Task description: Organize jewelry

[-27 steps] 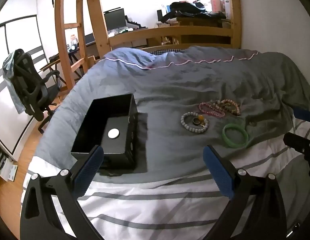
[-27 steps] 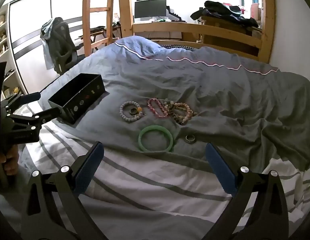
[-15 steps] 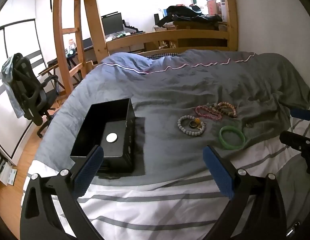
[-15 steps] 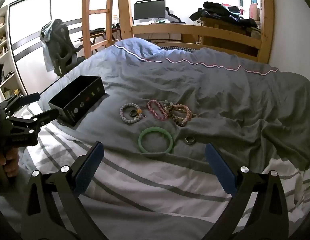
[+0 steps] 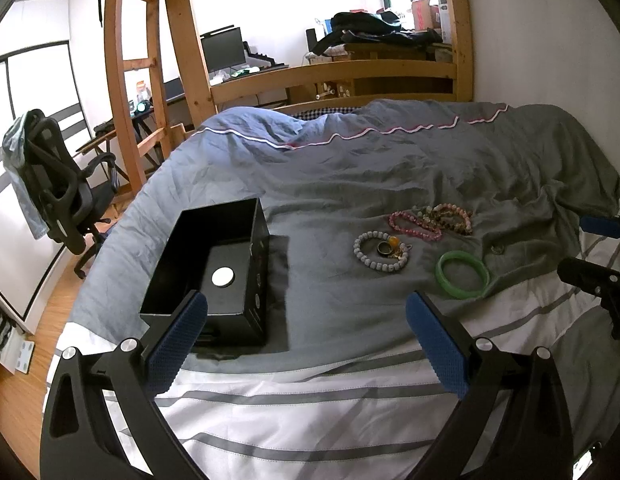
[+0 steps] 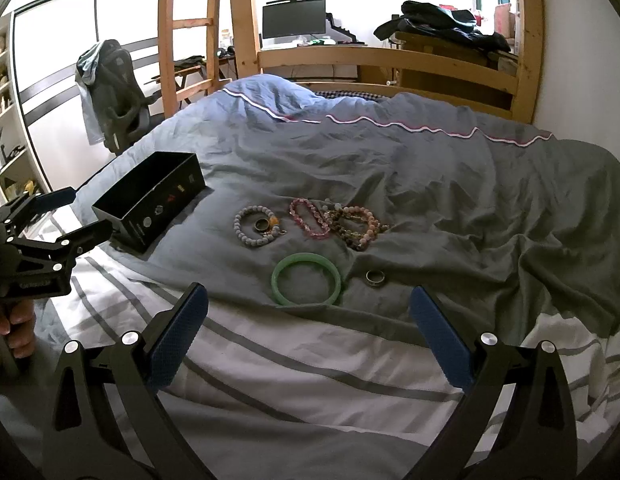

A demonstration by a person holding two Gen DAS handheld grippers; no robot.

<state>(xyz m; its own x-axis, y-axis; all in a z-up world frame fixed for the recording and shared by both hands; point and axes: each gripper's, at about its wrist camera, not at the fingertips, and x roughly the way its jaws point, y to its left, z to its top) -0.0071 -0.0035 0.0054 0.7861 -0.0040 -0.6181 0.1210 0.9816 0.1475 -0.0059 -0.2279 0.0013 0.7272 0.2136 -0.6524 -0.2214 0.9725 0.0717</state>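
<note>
Jewelry [image 6: 310, 228] lies ahead of the spread-open right gripper [image 6: 307, 334].

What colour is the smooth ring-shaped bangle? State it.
The smooth bangle is pale jade green; the right wrist view shows it best.

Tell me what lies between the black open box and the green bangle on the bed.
In the right wrist view, a grey beaded bracelet with a dark ring inside its loop lies between the black open box and the green bangle.
</note>
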